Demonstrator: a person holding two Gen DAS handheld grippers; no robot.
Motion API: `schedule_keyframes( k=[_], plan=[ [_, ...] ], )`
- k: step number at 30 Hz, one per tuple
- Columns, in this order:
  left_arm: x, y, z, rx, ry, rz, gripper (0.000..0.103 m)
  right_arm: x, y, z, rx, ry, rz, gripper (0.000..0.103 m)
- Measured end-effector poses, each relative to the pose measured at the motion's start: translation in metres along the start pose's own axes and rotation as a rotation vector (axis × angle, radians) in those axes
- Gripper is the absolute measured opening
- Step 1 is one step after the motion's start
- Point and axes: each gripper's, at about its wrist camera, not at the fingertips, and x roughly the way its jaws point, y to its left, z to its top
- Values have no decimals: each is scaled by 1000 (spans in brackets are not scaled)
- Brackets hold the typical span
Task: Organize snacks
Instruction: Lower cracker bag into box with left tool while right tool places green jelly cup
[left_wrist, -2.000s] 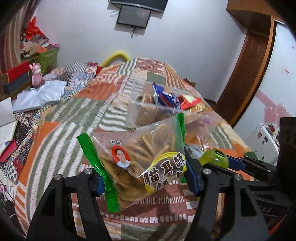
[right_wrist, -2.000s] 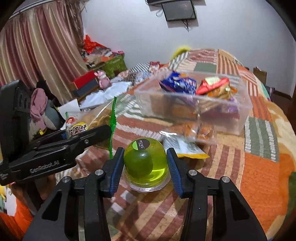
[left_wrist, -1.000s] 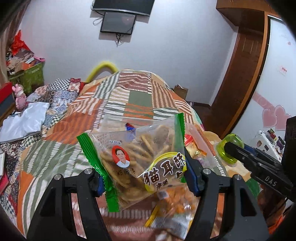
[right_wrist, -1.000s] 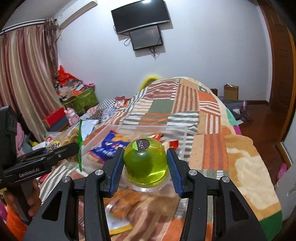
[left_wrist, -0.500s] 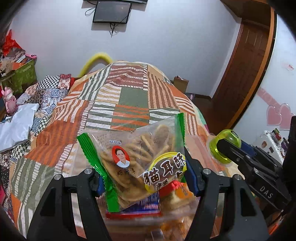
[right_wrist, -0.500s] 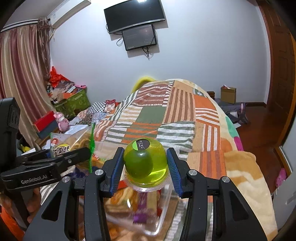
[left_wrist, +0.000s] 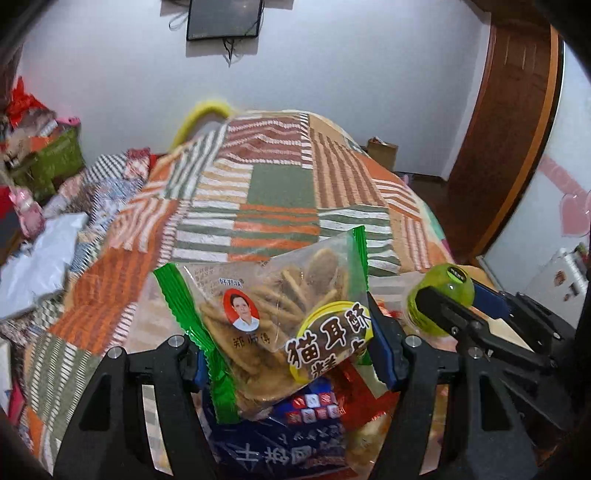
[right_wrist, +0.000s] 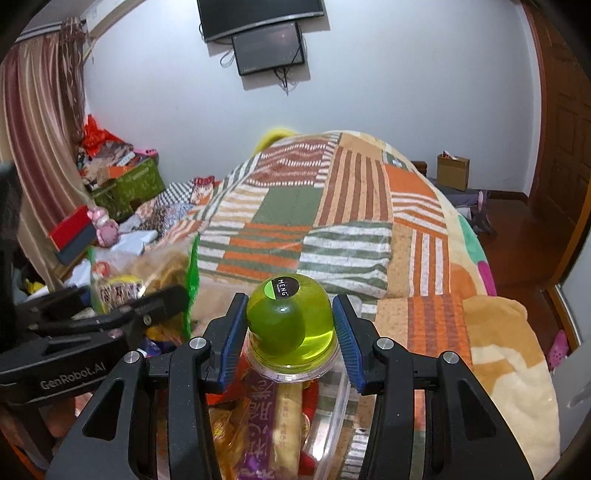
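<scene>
My left gripper (left_wrist: 286, 350) is shut on a clear cookie bag with green edges (left_wrist: 273, 314) and holds it over a clear plastic bin of snacks; a blue packet (left_wrist: 288, 443) and a red packet (left_wrist: 364, 400) lie below it. My right gripper (right_wrist: 290, 343) is shut on a green jelly cup (right_wrist: 290, 325), held above the bin's clear rim (right_wrist: 338, 410). The jelly cup (left_wrist: 441, 299) and right gripper also show at the right of the left wrist view. The left gripper with the cookie bag (right_wrist: 147, 273) shows at the left of the right wrist view.
The bin sits on a bed with a striped patchwork blanket (left_wrist: 273, 199). Clutter, a green box (right_wrist: 129, 184) and curtains stand at the left. A brown door (left_wrist: 509, 122) and a cardboard box (right_wrist: 452, 171) are at the right. Screens hang on the far wall (right_wrist: 269, 51).
Both grippers have lifted their snacks off the blanket and carried them forward over the bin. The bin's contents now lie directly below both grippers.
</scene>
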Motion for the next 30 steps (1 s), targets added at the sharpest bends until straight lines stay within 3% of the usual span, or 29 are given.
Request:
schedule_keyframes(
  k=[9,17,22,30],
  plan=[
    [8,1,-4,25,12,58,73,6,1,-3,-21,49,1,44],
    [1,7,-12,-7,46,20,78,-4,1,-2,-30,36,3,45],
    [-22,7,-17,-6,21,6,78,-14,8,-2,-48,24,-2,46],
    [-71,7,-32,-3,-25,-17,86,-53,17,-11,-66,-24,-2,59]
  ],
)
